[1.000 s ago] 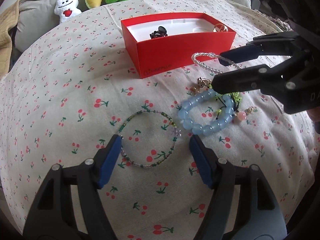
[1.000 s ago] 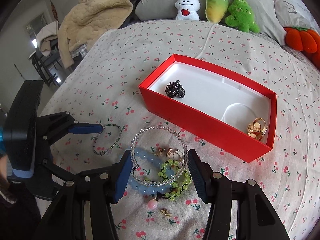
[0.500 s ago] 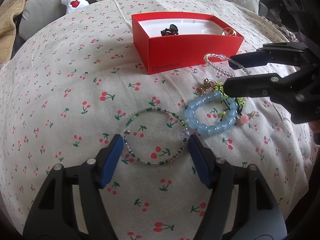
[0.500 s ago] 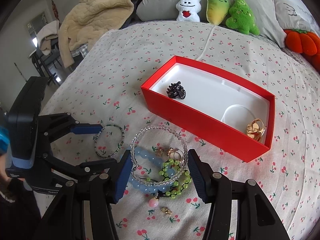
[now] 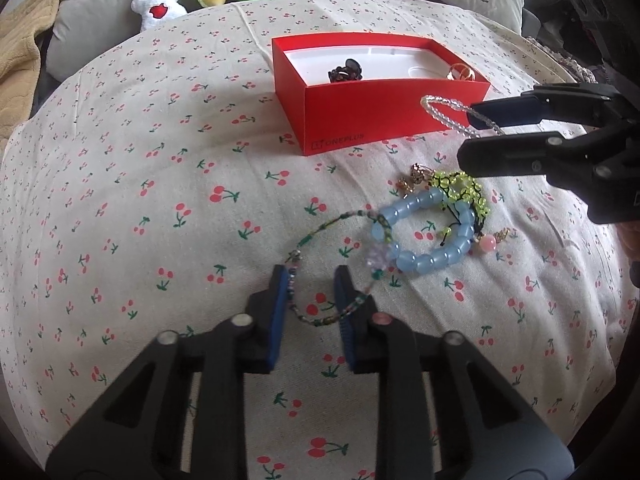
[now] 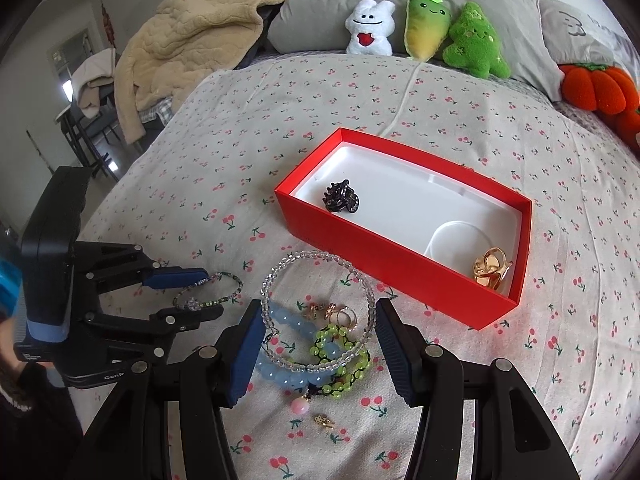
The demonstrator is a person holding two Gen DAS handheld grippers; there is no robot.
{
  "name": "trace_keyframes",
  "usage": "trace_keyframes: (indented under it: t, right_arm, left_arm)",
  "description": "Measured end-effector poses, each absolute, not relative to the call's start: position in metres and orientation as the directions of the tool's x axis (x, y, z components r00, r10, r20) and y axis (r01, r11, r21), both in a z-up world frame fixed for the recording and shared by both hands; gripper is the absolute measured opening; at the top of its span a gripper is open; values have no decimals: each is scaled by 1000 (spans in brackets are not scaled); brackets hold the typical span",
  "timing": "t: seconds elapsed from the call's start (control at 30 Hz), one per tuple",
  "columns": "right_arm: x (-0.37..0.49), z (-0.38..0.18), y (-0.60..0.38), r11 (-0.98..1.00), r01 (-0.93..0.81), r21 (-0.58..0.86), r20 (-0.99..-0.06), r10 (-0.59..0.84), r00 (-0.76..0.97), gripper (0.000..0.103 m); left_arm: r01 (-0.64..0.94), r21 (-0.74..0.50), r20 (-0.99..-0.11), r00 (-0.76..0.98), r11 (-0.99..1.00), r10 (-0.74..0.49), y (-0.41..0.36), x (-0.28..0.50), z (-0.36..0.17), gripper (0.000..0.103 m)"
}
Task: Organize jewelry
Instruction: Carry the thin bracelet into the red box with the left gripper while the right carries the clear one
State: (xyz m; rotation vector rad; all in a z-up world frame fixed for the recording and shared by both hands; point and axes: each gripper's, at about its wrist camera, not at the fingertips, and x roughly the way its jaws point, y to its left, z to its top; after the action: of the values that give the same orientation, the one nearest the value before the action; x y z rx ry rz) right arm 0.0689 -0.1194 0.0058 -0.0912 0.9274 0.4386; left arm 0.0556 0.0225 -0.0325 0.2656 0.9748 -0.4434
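I work on the bed, with much free cloth around the red box. The box is open on top, but its walls are high, so I must lift over the near edge. My right gripper has its jaws spread around the clear bracelet, apparently touching it. My left gripper has just been closing; its jaws now pinch the thin bracelet beside the blue one. Next, I judge, I lift slowly so it does not catch.
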Motion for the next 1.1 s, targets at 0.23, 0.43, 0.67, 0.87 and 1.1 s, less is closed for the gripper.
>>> trace_keyframes:
  t: [0.23,0.43,0.67,0.87,1.1]
  right_arm:
    - [68,8,-119,908,-407,99,-786,322,527,56]
    - [73,15,-124,916,-387,105,-778,318,541,56]
    - [81,26,-133,929,-352,113,-765,308,566,56]
    - [92,35,-142,942,-316,110,-752,287,593,56]
    - [107,37,-159,956,-271,108,-749,258,610,56]
  left_arm:
    - [436,-12,-819,513,900,-259,29,57,-18,3]
    - [414,-18,-798,543,910,-263,27,62,2,3]
    - [422,-36,-763,574,906,-298,13,71,28,3]
    - [428,-89,-728,588,899,-352,-1,89,49,3]
    - [427,-190,-701,571,884,-426,-17,113,54,3]
